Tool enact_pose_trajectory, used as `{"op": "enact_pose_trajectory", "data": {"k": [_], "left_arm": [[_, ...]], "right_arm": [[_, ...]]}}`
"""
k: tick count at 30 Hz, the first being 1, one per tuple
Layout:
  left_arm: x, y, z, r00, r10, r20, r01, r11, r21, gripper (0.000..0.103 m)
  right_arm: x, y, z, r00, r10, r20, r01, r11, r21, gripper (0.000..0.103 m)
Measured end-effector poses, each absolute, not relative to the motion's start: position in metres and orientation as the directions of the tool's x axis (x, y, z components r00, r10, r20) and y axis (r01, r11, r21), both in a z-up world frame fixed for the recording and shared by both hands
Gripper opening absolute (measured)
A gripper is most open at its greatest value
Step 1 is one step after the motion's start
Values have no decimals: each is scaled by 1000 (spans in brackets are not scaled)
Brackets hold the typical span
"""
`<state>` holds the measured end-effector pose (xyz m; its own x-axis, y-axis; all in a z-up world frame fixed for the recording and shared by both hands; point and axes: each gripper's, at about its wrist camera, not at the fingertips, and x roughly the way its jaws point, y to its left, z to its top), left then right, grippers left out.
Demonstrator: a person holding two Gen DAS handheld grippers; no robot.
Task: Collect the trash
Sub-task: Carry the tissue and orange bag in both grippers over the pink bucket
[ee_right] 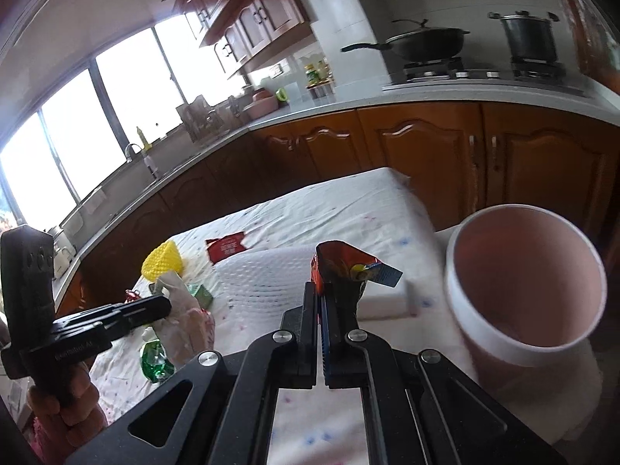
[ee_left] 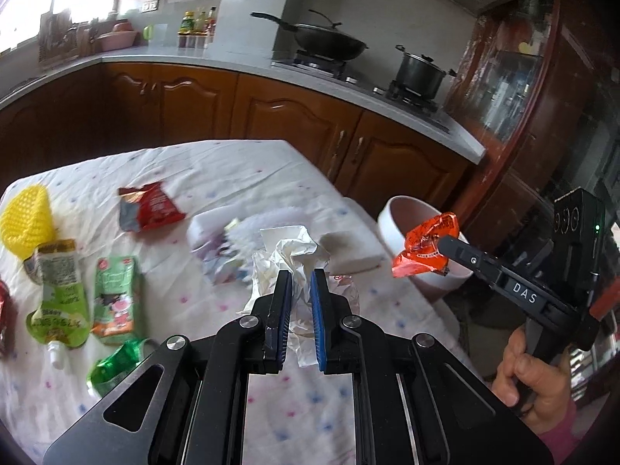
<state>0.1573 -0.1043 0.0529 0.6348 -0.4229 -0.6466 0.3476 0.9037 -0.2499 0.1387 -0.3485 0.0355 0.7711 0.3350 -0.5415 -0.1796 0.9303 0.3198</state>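
Observation:
My left gripper [ee_left: 300, 283] is shut on a crumpled white paper wad [ee_left: 288, 255] above the cloth-covered table [ee_left: 271, 170]; it shows in the right wrist view [ee_right: 164, 304] too. My right gripper [ee_right: 319, 290] is shut on an orange-red foil wrapper [ee_right: 341, 267], seen in the left wrist view [ee_left: 424, 248] held at the rim of a pink-and-white bin [ee_left: 403, 217]. The bin [ee_right: 523, 283] stands just right of the wrapper. Loose trash lies on the table: a red packet [ee_left: 149, 205], two green pouches [ee_left: 58, 294] [ee_left: 116, 298] and a green foil scrap [ee_left: 116, 360].
A yellow mesh object [ee_left: 27, 221] sits at the table's left. A white tissue pack [ee_right: 279, 283] lies mid-table. Behind are wooden cabinets [ee_left: 294, 120], a counter with a wok [ee_left: 325, 42] and a pot [ee_left: 420, 73] on the stove.

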Motion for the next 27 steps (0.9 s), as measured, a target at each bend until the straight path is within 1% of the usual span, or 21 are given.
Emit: {"op": "enact_pose_trajectory", "data": {"k": [15, 27], "left_arm": [[174, -194, 73, 604, -518, -606, 473, 845, -250, 9], [222, -273, 74, 538, -576, -616, 538, 797, -275, 9]], "right_arm": [[118, -435, 45, 831, 215, -513, -37, 941, 335, 1], [136, -488, 38, 822, 169, -543, 28, 942, 335, 2]]}}
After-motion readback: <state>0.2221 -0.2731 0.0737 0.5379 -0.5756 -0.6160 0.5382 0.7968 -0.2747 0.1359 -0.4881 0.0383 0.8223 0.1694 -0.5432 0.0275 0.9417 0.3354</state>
